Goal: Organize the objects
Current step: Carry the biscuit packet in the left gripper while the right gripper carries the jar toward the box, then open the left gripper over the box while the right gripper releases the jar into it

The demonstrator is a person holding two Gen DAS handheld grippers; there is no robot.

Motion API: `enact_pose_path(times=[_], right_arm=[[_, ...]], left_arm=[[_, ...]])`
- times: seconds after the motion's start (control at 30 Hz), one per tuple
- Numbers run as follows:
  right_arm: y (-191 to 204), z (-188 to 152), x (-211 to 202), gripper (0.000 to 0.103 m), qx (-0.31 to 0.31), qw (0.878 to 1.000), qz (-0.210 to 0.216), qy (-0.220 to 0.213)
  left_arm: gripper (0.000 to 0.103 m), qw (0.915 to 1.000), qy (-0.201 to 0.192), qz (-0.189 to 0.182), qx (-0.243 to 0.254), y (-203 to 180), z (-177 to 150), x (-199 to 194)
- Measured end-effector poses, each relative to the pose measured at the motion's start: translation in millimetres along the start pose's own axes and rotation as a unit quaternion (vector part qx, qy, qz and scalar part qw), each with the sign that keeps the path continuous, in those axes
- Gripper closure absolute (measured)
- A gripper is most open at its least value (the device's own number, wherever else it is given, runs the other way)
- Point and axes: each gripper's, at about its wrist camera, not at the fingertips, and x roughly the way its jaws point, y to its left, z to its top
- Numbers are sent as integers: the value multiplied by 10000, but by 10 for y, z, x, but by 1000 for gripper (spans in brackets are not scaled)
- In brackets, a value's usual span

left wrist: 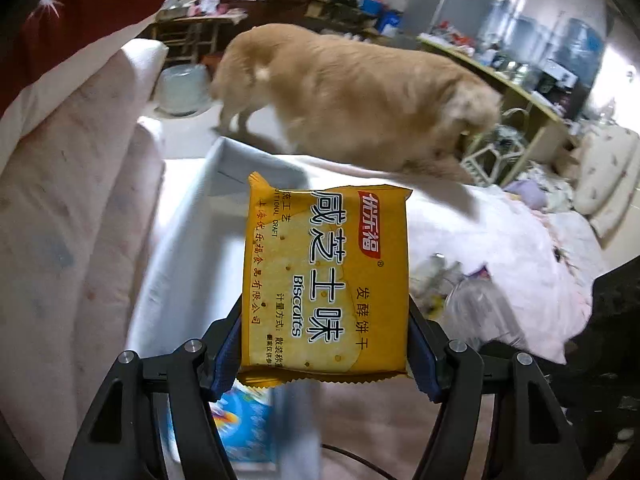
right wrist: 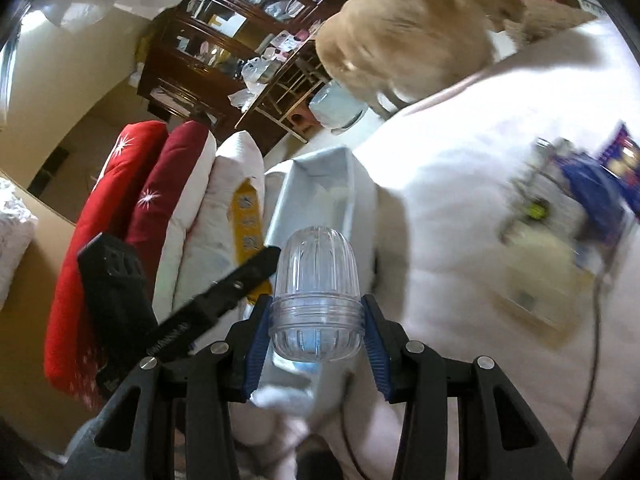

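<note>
My left gripper [left wrist: 325, 354] is shut on a yellow biscuit packet [left wrist: 326, 276] and holds it upright above a pale open box [left wrist: 188, 240] on the white bedding. My right gripper [right wrist: 316, 332] is shut on a clear ribbed plastic dome [right wrist: 316, 292] and holds it just before the same box [right wrist: 316, 184]. The left gripper's black arm [right wrist: 208, 300] and the edge of the yellow packet [right wrist: 246, 216] show at the left of the right wrist view.
A tan dog [left wrist: 352, 96] stands on the floor just past the bed's far edge, also seen in the right wrist view [right wrist: 416, 28]. Red and white pillows [right wrist: 132, 220] are stacked left of the box. Loose packets and clutter [right wrist: 568, 200] lie on the bedding to the right.
</note>
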Motion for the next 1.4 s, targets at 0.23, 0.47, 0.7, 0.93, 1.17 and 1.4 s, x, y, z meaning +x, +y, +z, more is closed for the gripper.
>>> enact_pose_path(times=[0.23,0.47,0.7,0.93,1.17,1.4], right_arm=[[64,269,460,61,444,9989,-75,-123],[-110,210,608,61,893,9960,-7,-76],[-79,217,597,61,839,9965,-55,-35],[15,272,733,61,734,9973,-20,35],[-156,261,1129,61,1309,9907,200,312],[-306,4,1356,61,1768,9810,416,677]], left_arm=[[34,9984,499,120,-254,391,111,385],[34,9961,508,-76,-720,593,-131,543],[35,9970,209,-65,-739,555,-86,320],[35,9993,-10,-85,-354,482,-127,60],[36,9980,145,-619,19,274,-212,78],[41,9988,361,-298,-158,392,-256,210]])
